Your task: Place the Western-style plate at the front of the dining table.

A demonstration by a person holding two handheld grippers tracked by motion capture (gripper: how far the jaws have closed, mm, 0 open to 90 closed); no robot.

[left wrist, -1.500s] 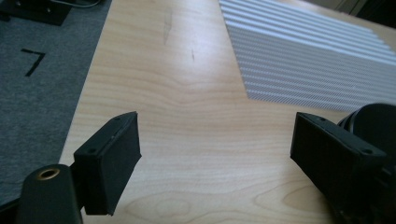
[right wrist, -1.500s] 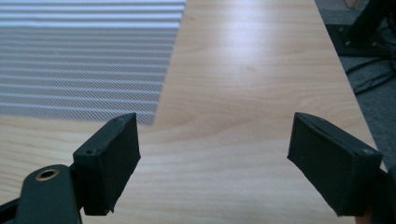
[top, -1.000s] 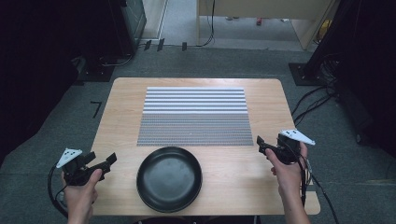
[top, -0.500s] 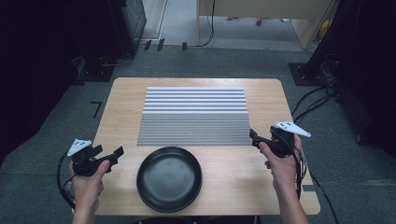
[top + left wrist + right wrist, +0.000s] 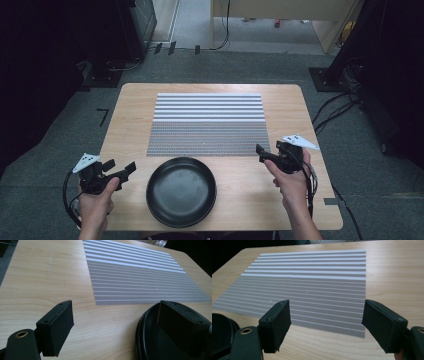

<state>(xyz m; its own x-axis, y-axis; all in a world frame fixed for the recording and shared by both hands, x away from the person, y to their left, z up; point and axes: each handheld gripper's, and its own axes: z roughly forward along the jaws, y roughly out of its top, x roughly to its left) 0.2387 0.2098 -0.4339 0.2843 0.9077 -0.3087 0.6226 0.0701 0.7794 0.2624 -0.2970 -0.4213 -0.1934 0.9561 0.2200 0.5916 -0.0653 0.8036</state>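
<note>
Closest to the person, a black plate [image 5: 181, 191] sits on the table [image 5: 130, 115] between both grippers. Left gripper [image 5: 129, 169] hovers just beside it, jaws apart, nothing between them. Right gripper [image 5: 260, 151] has been closing slightly, jaws wide and empty, near the striped mat [image 5: 207, 122] beyond.

A mat [image 5: 207, 125] lies on the middle of the table [image 5: 130, 115], and a plate [image 5: 181, 191] sits just in front of it, at the near edge. The left gripper [image 5: 126, 170] is left of the plate, and the right gripper [image 5: 261, 153] is by the mat's near right corner.
</note>
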